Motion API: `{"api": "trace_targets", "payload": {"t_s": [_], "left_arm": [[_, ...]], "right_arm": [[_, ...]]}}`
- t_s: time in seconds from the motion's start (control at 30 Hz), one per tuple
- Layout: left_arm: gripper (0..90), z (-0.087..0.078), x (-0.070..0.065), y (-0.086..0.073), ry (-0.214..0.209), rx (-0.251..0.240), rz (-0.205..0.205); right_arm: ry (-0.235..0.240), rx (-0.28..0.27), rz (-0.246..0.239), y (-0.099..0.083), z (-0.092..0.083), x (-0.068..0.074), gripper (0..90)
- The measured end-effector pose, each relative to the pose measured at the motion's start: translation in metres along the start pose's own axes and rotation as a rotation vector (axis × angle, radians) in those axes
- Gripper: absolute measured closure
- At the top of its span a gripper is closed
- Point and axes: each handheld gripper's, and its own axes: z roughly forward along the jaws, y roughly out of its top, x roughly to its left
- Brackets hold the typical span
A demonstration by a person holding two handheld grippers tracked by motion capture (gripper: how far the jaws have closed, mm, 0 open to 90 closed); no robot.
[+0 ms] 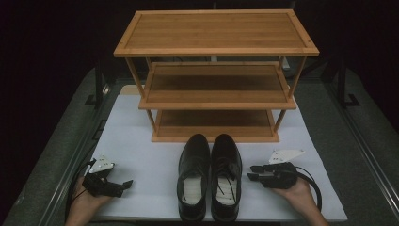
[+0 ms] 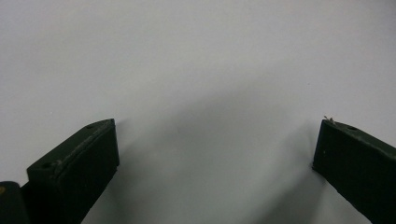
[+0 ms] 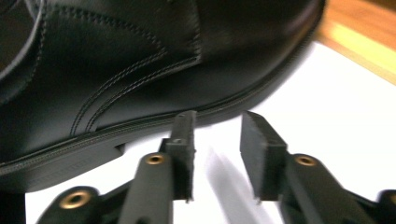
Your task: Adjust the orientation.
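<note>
Black leather lace-up shoes [image 1: 209, 176], a pair, sit side by side on the white sheet [image 1: 141, 160] covering the table, toes pointing at the three-tier wooden shoe rack [image 1: 215, 75], heels toward the person. Toes are just short of the rack's bottom tier, apart from it. Pale insoles visible in both; laces show on the right one. Shoes touch or nearly touch each other along their inner sides, can't tell which.

Left gripper [image 1: 117, 187] rests on the sheet at lower left, well apart from the left shoe, held by the left hand [image 1: 84, 200]. Jaws stand wide apart with nothing between them; the left gripper view has bare white sheet [image 2: 196, 70] between the two black jaws.

Right gripper [image 1: 256, 172] lies on the sheet just beside the right shoe's outer side, held by the right hand [image 1: 296, 188], jaws pointing at the shoe. In the right gripper view the right gripper [image 3: 217, 140] has its jaws a small gap apart, gripping nothing. Jaw tips sit right at the sole edge of the black shoe [image 3: 140, 70]; contact can't be confirmed. Rack's wooden base [image 3: 364, 42] shows at upper right there.

Grey three-cornered plates top both grippers, cables trail back toward the person.
</note>
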Motion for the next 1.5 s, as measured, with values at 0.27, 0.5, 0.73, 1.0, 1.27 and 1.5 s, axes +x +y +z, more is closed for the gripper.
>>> {"api": "trace_targets", "payload": {"t_s": [0.27, 0.5, 0.73, 1.0, 1.27, 1.5], "left_arm": [[5.3, -0.008, -0.015, 0.017, -0.037, -0.051, 0.003], [13.2, -0.013, -0.040, 0.040, -0.124, -0.131, 0.001], [14.4, -0.014, -0.063, 0.064, -0.209, -0.181, 0.024], [14.7, -0.007, -0.086, 0.087, -0.285, -0.203, 0.072], [14.7, 0.005, -0.106, 0.108, -0.344, -0.212, 0.118], [18.0, 0.016, -0.119, 0.121, -0.371, -0.219, 0.145]], "right_arm": [[-0.063, -0.030, 0.050, 0.003, -0.016, 0.001, 44.1], [-0.066, -0.083, 0.055, 0.011, -0.026, 0.010, 42.2], [-0.042, -0.110, 0.036, 0.020, -0.028, 0.017, 42.1], [-0.013, -0.143, 0.020, 0.032, -0.031, 0.026, 41.1], [0.017, -0.154, -0.005, 0.044, -0.026, 0.036, 41.0], [0.049, -0.158, -0.010, 0.052, -0.013, 0.043, 41.1]]}}
